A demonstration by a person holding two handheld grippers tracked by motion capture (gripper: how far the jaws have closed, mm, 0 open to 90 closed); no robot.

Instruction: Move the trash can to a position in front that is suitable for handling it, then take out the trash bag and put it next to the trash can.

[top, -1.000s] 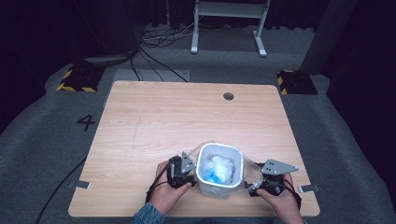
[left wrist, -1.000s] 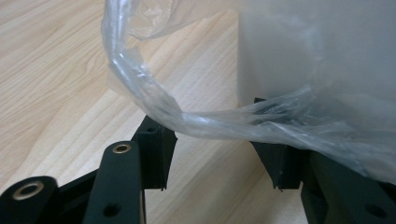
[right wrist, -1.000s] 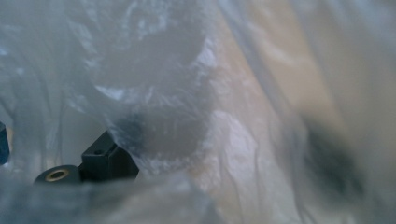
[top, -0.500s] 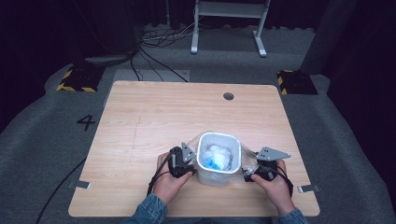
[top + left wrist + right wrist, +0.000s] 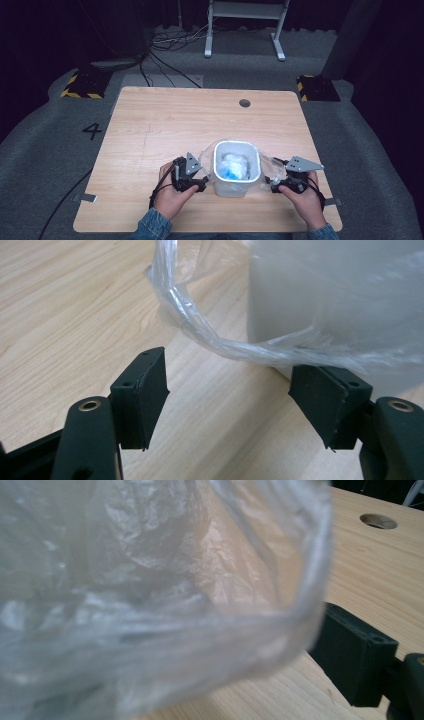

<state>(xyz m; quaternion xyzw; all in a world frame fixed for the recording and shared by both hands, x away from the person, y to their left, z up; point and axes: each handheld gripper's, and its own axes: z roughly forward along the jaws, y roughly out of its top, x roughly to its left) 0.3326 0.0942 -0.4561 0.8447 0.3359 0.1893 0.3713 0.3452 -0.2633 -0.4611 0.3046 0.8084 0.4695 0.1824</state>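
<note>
one white bin (image 5: 236, 172) upright, mouth up; left claw (image 5: 227, 390) just released liner (image 5: 210, 335); right claw (image 5: 274, 183) grasping liner.

Table (image 5: 150, 125) evenly lit from above, dark surroundings, soft shadows, plastic bag (image 5: 150, 605) blurred up close

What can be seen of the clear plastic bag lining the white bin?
The plastic bag is thin, clear and crinkled. It lines the small white bin near the table's front edge, its mouth folded out over the rim and flaring loosely to both sides. Crumpled white and blue contents lie inside. A rolled edge hangs just beyond the left gripper, whose jaws stand apart, not pressing it. The film drapes across the right gripper view; whether those jaws grip it cannot be told.
</note>
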